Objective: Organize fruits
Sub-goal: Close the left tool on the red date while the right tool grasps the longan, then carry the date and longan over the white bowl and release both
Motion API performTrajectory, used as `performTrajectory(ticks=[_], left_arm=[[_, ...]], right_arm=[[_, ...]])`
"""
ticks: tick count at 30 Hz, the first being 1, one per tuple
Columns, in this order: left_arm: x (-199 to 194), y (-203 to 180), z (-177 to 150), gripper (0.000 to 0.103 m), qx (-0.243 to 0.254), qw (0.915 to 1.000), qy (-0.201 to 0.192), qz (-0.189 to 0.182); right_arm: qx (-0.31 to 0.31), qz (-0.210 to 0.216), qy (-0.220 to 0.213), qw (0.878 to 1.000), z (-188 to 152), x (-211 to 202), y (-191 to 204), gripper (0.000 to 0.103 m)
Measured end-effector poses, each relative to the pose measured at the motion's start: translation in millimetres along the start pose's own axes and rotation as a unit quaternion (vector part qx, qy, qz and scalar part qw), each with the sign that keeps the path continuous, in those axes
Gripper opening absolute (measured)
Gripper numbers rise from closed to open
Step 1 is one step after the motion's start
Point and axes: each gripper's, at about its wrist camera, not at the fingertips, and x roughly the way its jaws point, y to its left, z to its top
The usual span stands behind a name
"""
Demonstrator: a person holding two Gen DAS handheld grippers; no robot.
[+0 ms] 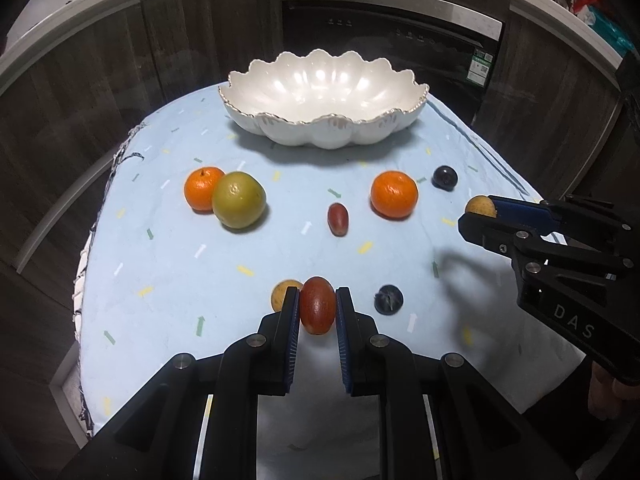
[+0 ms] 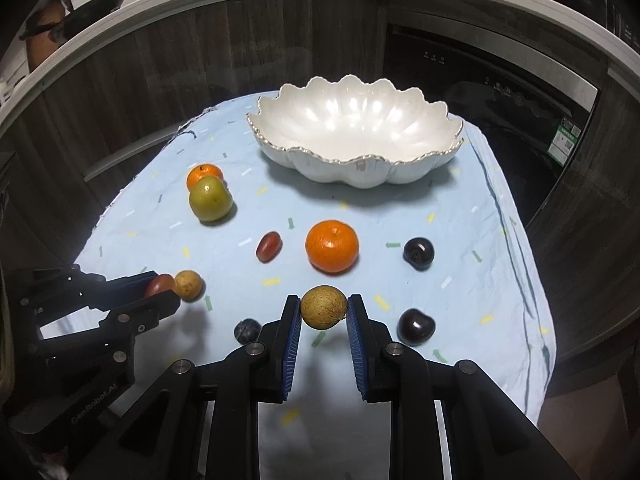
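Note:
A white scalloped bowl (image 1: 320,100) (image 2: 356,128) stands empty at the far side of a light blue cloth. My left gripper (image 1: 318,306) is shut on a red oval fruit (image 1: 317,305), also seen in the right wrist view (image 2: 159,283). My right gripper (image 2: 324,307) is shut on a small tan round fruit (image 2: 324,306), which also shows at the right of the left wrist view (image 1: 480,205). Loose on the cloth lie two oranges (image 1: 394,194) (image 1: 202,188), a green fruit (image 1: 239,199), a small red fruit (image 1: 338,219), a tan fruit (image 1: 282,294) and dark plums (image 1: 445,177) (image 1: 389,299) (image 2: 416,326).
The cloth covers a small table (image 1: 132,280) whose edges fall off left and right. Dark wood cabinets and a black built-in appliance (image 1: 392,28) stand behind it under a pale countertop (image 2: 120,16).

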Motion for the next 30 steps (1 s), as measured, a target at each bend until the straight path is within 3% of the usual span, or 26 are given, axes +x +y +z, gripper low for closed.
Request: performTrajectory(ticks=[16,30], left_arm=[[-1,9,43,0.019,-0.017,0.9998,-0.008,-0.002],[10,18,100,0.019,-0.025,0.9993,-0.026,0.006]], right_arm=[[0.006,-0.001,-0.002,1.0,38,-2,-10,0.025],[0.012,0.004,-0.031,0.999,89,2,-28,0.025]])
